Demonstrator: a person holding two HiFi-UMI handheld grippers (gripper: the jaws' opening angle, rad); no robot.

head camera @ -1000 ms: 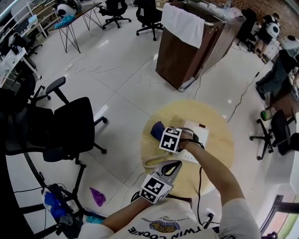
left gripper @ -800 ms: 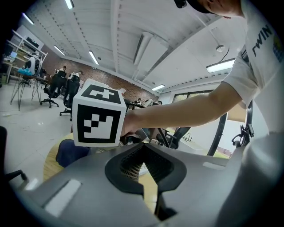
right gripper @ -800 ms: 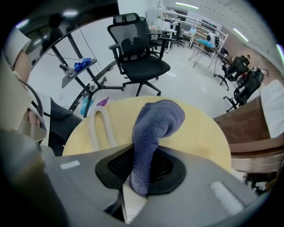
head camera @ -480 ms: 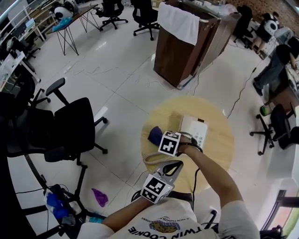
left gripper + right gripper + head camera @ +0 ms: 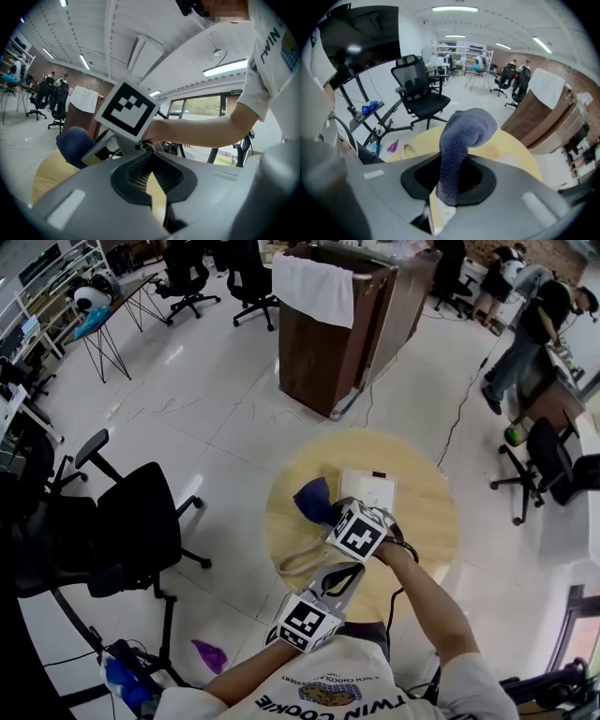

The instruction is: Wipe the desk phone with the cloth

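Right gripper (image 5: 330, 514), fingers pinching the cloth (image 5: 313, 500) at the phone's (image 5: 370, 490) 9 o'clock; left gripper (image 5: 343, 575), fingers pressed together, empty; wiping apparently mostly undone.

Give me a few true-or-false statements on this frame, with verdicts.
1. The right gripper is shut on the cloth. True.
2. The left gripper holds the phone's handset. False: its jaws are together with nothing between them.
3. The phone sits on a round wooden table. True.
4. The held cloth is white. False: it is dark blue.
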